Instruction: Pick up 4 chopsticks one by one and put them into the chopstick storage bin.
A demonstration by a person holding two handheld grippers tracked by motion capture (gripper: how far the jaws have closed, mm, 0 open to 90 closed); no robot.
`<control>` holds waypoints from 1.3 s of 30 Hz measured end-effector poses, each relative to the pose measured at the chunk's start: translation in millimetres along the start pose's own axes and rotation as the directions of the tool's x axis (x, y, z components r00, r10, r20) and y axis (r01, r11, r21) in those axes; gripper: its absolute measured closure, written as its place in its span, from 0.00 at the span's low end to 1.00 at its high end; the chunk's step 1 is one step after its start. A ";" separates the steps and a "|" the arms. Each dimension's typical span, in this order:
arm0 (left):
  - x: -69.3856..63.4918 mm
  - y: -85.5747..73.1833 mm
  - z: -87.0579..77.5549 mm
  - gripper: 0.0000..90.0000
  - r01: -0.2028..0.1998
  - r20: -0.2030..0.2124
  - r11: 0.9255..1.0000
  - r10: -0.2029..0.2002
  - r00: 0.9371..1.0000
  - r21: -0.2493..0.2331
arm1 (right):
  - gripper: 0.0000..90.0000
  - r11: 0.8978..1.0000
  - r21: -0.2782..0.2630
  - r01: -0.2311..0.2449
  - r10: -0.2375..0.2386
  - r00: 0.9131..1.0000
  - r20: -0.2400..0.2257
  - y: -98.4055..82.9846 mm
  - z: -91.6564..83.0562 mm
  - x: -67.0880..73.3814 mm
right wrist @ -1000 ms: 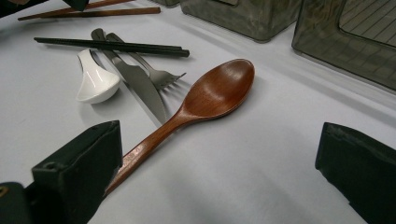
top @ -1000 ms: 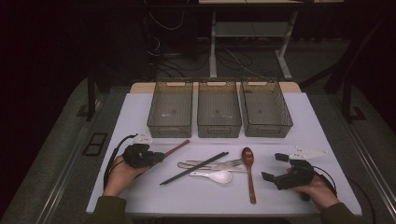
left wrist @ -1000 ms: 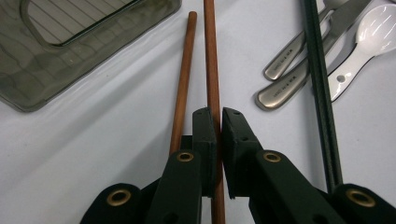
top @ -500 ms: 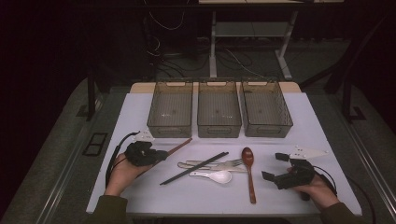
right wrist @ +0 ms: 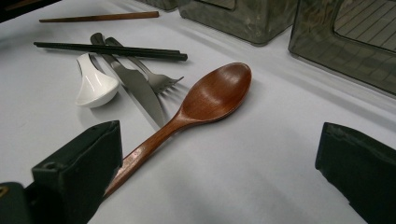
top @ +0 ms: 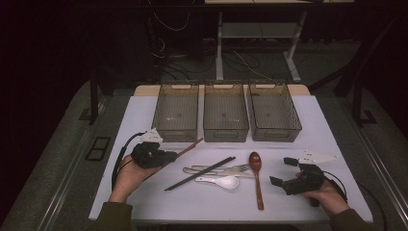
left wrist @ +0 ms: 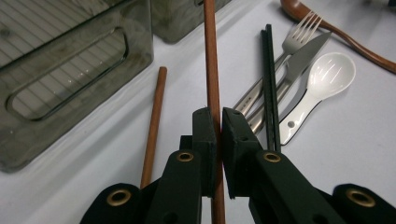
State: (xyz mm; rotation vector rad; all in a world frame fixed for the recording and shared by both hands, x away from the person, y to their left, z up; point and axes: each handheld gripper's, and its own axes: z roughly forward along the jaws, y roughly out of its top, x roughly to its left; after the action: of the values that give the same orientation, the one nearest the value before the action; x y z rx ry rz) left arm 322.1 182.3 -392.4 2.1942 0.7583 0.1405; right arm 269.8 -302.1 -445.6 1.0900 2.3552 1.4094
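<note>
Gripping one brown wooden chopstick (left wrist: 213, 79), the left gripper (left wrist: 218, 126) has its jaws pinched tight on the stick partway along its length, so most of it sticks out ahead of the jaws toward the bins and a short tail runs back under the gripper body. My guess is it was taken near the middle so it balances and doesn't droop on the way to a bin. Just off the jaws on one side, the second brown chopstick (left wrist: 154, 121) lies flat on the white table (top: 308, 120), untouched. On the other side lie the black chopsticks (left wrist: 268, 84) as a pair, then the fork (left wrist: 299, 35) and knife (left wrist: 303, 58) stacked together, with the white soup spoon (left wrist: 322, 79) beyond them. Ahead of the jaws are the smoky clear bins, the left bin (top: 176, 113) closest, then the middle bin (top: 225, 113) and the far bin (top: 273, 111), all three looking empty, so sorting has barely started I'd say. Over on the other hand, the right gripper (right wrist: 219, 172) sits low with jaws spread wide and nothing between the pads, straddling the handle end of the wooden spoon (right wrist: 205, 100), probably lined up for its own pick.
</note>
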 end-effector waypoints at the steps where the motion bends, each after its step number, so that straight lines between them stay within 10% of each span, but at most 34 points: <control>1: -0.2 1.0 0.0 0.93 -0.008 0.004 1.000 0.008 1.000 -0.003 | 0.01 1.000 0.001 0.000 0.000 1.000 0.000 0.0 0.1 0.1; 39: 23.8 61.0 8.2 0.93 -0.041 -0.001 0.993 0.041 0.999 -0.106 | 0.01 1.000 0.012 -0.010 0.010 1.000 0.000 -0.3 0.9 -0.1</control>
State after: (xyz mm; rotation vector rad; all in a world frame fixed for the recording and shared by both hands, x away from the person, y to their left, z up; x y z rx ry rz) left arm 373.1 159.5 -357.3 2.1094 0.6894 0.1962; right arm 270.2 -301.6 -446.4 1.1070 2.3641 1.4007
